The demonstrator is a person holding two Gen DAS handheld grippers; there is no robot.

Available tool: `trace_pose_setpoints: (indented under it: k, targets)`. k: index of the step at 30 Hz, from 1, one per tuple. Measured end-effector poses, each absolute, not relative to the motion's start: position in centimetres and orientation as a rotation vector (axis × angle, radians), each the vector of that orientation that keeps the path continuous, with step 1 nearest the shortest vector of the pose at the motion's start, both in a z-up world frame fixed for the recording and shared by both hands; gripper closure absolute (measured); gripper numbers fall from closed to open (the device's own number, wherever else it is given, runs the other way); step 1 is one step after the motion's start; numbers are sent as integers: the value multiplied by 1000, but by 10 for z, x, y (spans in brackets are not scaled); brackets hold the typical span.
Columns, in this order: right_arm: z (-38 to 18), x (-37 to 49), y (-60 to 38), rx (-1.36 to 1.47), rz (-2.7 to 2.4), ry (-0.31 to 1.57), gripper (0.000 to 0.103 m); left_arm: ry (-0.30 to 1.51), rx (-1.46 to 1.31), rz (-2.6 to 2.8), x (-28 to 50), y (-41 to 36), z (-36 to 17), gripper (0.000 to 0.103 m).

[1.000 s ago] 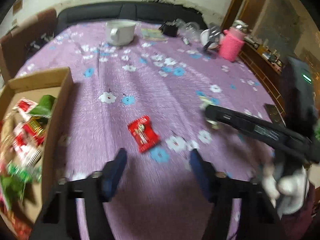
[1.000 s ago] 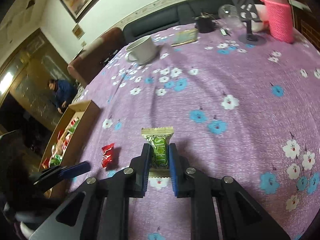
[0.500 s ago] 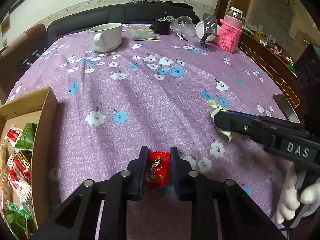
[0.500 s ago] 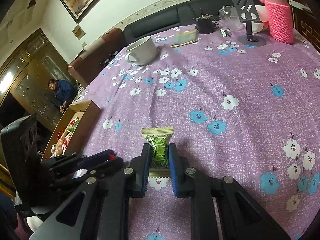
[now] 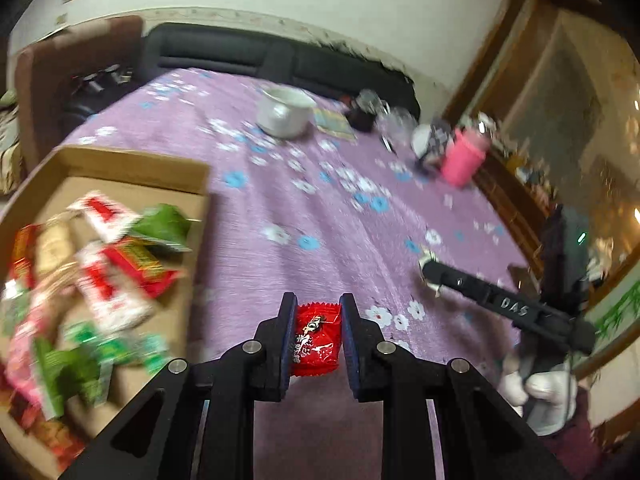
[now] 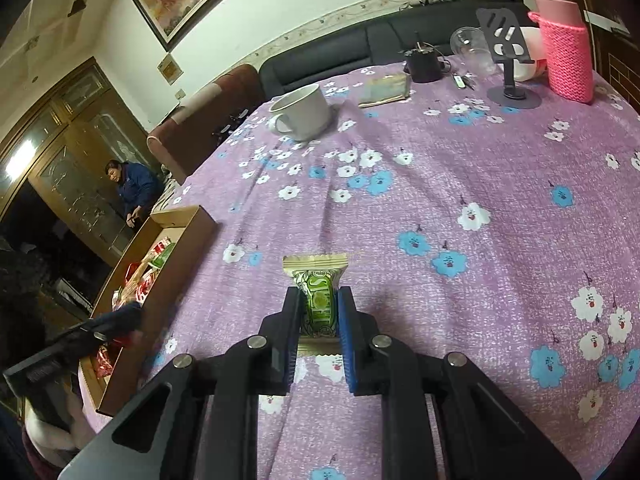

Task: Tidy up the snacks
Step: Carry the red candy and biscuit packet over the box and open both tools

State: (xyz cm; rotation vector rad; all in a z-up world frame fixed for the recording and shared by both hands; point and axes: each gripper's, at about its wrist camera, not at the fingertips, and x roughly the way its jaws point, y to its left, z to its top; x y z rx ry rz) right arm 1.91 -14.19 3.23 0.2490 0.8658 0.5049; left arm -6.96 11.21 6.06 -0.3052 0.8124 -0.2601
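My left gripper [image 5: 316,312] is shut on a red snack packet [image 5: 315,340] and holds it above the purple flowered tablecloth, just right of the open cardboard box [image 5: 132,166] full of red and green snack packets. My right gripper [image 6: 319,300] is shut on a green snack packet [image 6: 318,300] above the cloth. The right gripper also shows in the left wrist view [image 5: 430,270], off to the right. The box shows in the right wrist view [image 6: 180,240] at the table's left edge, with the left gripper [image 6: 120,316] over it.
A white mug [image 6: 302,112], a black pot [image 6: 424,64], a clear cup [image 6: 472,50], a phone stand [image 6: 510,60] and a pink knitted bottle [image 6: 566,52] stand at the far side of the table. A person [image 6: 130,188] stands beyond the left edge.
My left gripper closed on the red packet, lifted it off the cloth and swung left toward the box. My right gripper kept holding the green packet almost still.
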Motion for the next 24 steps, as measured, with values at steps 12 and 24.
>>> trace_pose_setpoints:
  k: [12, 24]
  targets:
    - [47, -8, -84, 170, 613, 861, 86, 743, -445, 8, -134, 239, 64, 81]
    - [61, -62, 57, -18, 877, 897, 85, 814, -419, 48, -156, 257, 30, 81]
